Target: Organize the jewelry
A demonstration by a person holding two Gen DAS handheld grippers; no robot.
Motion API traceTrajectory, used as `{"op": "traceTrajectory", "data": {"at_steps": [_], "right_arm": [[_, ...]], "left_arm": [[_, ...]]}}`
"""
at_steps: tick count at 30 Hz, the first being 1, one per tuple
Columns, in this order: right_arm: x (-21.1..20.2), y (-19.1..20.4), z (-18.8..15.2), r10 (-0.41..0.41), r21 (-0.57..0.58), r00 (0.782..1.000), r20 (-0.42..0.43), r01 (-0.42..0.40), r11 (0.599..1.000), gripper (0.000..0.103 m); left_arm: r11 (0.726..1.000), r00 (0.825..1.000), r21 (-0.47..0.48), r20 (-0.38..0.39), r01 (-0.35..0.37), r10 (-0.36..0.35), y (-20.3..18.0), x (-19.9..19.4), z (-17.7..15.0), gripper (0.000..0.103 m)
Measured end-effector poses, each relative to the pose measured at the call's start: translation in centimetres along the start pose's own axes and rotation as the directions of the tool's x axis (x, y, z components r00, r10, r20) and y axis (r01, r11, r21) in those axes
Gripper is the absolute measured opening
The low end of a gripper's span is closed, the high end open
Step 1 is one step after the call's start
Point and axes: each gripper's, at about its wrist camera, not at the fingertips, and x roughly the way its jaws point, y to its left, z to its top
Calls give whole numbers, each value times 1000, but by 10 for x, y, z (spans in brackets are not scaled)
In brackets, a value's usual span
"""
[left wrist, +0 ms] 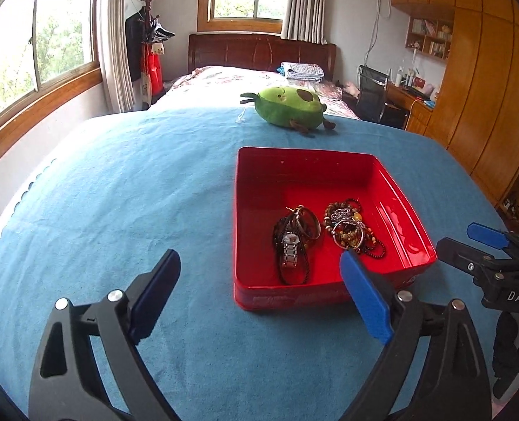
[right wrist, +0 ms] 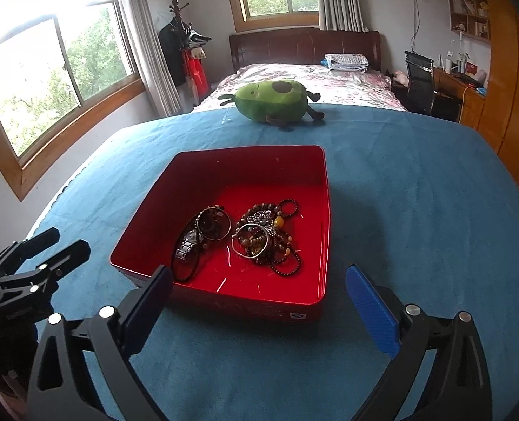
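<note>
A red box [left wrist: 410,210] [right wrist: 143,235] stands on the blue cloth. In it lie a silver watch [left wrist: 290,245] [right wrist: 185,245] with dark bangles [left wrist: 306,222] [right wrist: 213,224] on the left, and a pile of beaded bracelets [left wrist: 352,228] [right wrist: 270,238] on the right. My left gripper [left wrist: 259,259] is open and empty, just short of the box's near left corner. My right gripper [right wrist: 259,277] is open and empty at the box's near edge. The right gripper also shows in the left wrist view [left wrist: 470,242], and the left gripper in the right wrist view [right wrist: 66,242].
A green avocado plush toy [left wrist: 287,107] [right wrist: 271,100] lies at the far edge of the blue cloth [left wrist: 119,193] [right wrist: 417,193]. Beyond it are a bed, a coat stand, a desk with a chair, and wooden wardrobes on the right.
</note>
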Motion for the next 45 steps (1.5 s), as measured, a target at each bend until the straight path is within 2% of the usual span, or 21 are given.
{"op": "traceTrajectory", "data": {"at_steps": [22,45], "right_arm": [[12,5,-13,-15,2,999,-36,15,1000,99],[10,6,-12,-11,-3,1000,-24,11,1000,99]], "left_arm": [[1000,999,18,-32,-22,22,5,15,-8,95],[999,999,32,-29,-12,13,2,10,-9,95]]}}
